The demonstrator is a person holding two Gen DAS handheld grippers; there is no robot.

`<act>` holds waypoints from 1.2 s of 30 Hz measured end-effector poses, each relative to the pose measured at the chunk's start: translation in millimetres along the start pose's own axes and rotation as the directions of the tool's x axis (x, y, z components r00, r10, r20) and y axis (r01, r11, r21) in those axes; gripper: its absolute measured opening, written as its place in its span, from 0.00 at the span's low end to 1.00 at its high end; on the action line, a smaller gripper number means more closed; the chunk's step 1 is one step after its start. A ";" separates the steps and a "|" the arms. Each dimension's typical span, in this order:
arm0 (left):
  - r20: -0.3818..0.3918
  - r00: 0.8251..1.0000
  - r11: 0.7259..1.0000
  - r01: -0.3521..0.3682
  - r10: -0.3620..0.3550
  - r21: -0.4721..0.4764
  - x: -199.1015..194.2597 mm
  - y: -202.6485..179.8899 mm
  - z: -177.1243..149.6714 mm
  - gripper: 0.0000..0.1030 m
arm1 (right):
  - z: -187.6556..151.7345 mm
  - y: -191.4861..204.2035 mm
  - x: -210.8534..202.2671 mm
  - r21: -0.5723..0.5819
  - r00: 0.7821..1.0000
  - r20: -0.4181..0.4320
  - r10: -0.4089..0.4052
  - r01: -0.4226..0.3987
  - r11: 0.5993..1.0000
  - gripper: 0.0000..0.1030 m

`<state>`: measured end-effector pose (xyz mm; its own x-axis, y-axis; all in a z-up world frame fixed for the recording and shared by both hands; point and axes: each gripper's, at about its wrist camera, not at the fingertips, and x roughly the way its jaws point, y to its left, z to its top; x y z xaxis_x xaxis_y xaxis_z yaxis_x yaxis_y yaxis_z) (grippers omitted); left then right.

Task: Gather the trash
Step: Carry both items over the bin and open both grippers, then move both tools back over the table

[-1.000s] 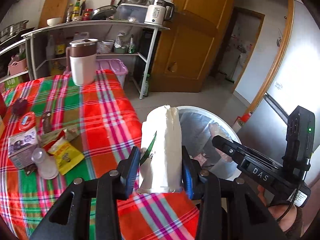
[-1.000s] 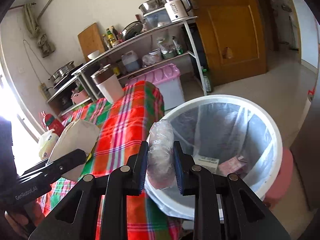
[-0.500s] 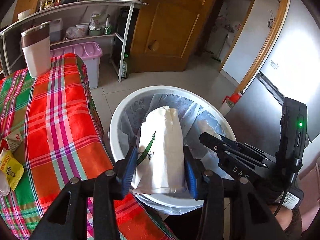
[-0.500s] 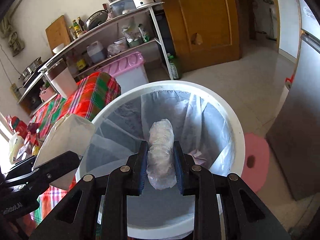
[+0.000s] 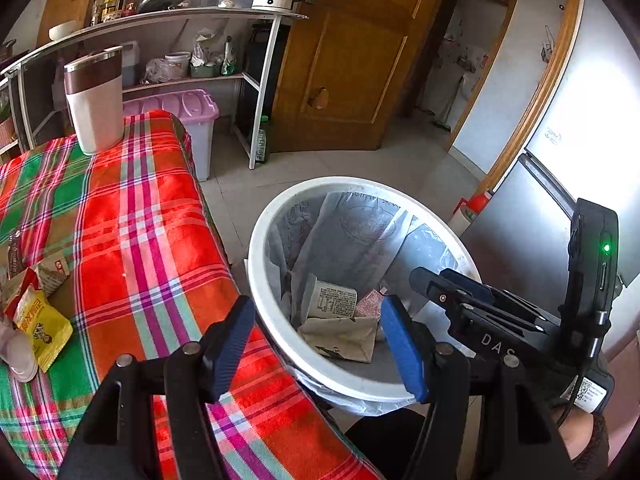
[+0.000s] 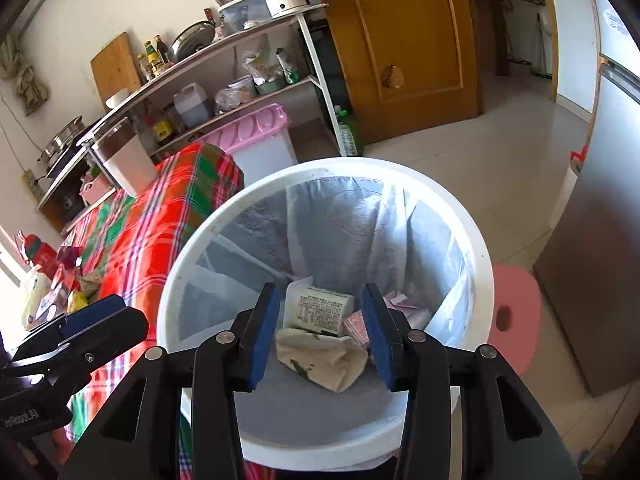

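Observation:
A white trash bin (image 5: 256, 248) with a clear liner stands on the floor beside the table; it also shows in the right wrist view (image 6: 480, 240). Inside lie a white paper bag (image 5: 340, 338) (image 6: 324, 360), a printed cup (image 5: 332, 300) (image 6: 318, 310) and pink wrappers (image 6: 396, 304). My left gripper (image 5: 318, 344) is open and empty over the bin's near rim. My right gripper (image 6: 320, 332) is open and empty above the bin; it also shows in the left wrist view (image 5: 480, 312). A yellow packet (image 5: 40, 328) and other wrappers lie on the table.
The table has a red and green plaid cloth (image 5: 140, 220) with a white and brown tumbler (image 5: 95, 100) at its far end. A pink-lidded box (image 5: 180, 108) and a metal shelf rack (image 5: 160, 20) stand behind. A grey fridge (image 5: 540, 208) is right of the bin, a pink stool (image 6: 516, 312) beside it.
Both grippers moved over the bin and opened. The white paper bag left my left gripper and the clear plastic left my right gripper; the bag now lies in the bin.

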<state>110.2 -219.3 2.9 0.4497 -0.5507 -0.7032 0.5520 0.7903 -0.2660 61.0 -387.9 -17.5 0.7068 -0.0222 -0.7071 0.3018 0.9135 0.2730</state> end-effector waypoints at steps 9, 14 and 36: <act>0.069 0.996 0.996 -0.050 0.054 -0.068 -43.1 38.2 -17.1 0.69 | -5.3 40.2 -12.8 -0.043 0.997 0.021 0.079 -0.078 0.996 0.46; 0.099 0.990 0.988 -0.084 0.098 -0.129 -66.7 68.1 -26.2 0.70 | -10.0 67.8 -13.1 -0.081 0.993 0.017 0.121 -0.119 0.990 0.47; 0.144 0.939 0.895 -0.241 0.313 -0.376 -144.7 203.9 -74.5 0.72 | -33.7 206.7 30.2 -0.298 0.948 -0.117 0.296 -0.318 0.900 0.51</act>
<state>105.3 41.5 1.3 0.6962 -0.3084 -0.6482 0.1217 0.9406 -0.3168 123.1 -186.1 -4.4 0.6846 0.2967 -0.6658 -0.1433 0.9504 0.2761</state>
